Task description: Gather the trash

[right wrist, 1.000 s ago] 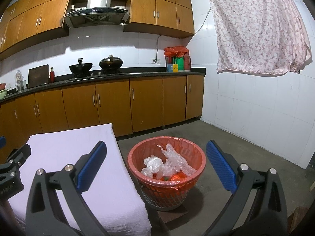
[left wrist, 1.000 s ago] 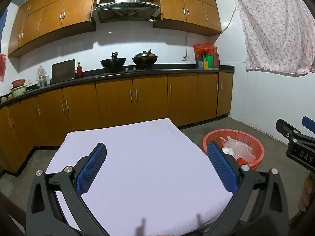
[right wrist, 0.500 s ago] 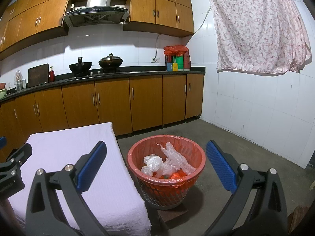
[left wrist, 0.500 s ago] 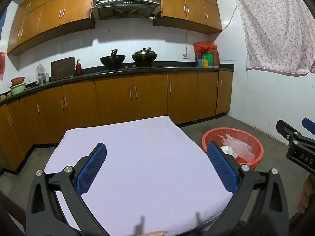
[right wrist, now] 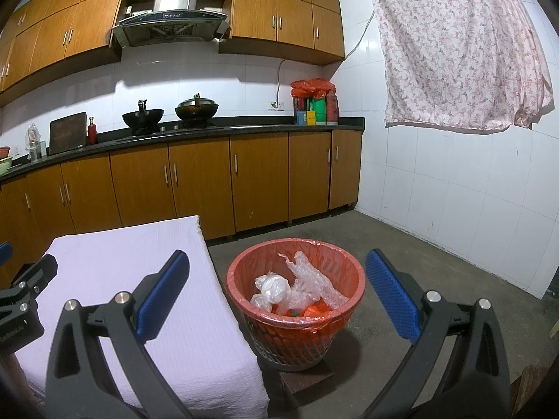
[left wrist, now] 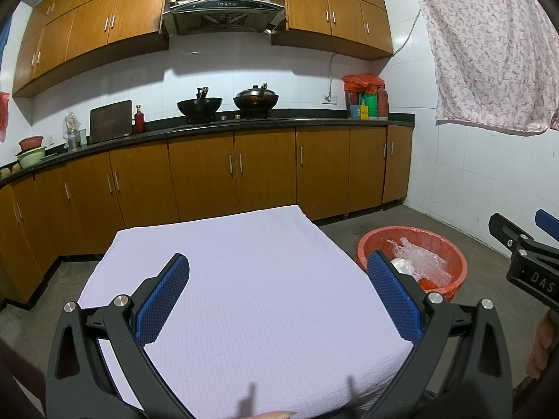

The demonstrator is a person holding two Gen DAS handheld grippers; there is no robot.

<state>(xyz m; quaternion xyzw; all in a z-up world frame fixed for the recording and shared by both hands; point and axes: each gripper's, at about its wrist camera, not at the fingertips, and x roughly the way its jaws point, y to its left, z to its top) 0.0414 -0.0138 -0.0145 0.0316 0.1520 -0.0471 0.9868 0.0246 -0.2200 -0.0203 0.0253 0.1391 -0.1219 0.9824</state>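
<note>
A red-lined trash basket [right wrist: 296, 310] stands on the floor to the right of the table; it also shows in the left wrist view [left wrist: 450, 262]. Inside it lie a clear bubble-wrap piece [right wrist: 314, 282], a white crumpled bag [right wrist: 270, 288] and orange scraps. My right gripper [right wrist: 277, 288] is open and empty, held above and in front of the basket. My left gripper [left wrist: 277, 291] is open and empty above the table with its lilac cloth [left wrist: 244, 279]. No trash shows on the cloth.
Wooden kitchen cabinets [left wrist: 209, 178] with a dark counter run along the back wall, with two woks [left wrist: 227, 103] on the stove. A floral curtain [right wrist: 461, 56] hangs on the tiled right wall. Bare concrete floor [right wrist: 436, 265] lies around the basket.
Both grippers have stayed open and empty. The left view has tilted up a little; the right view is almost unchanged.
</note>
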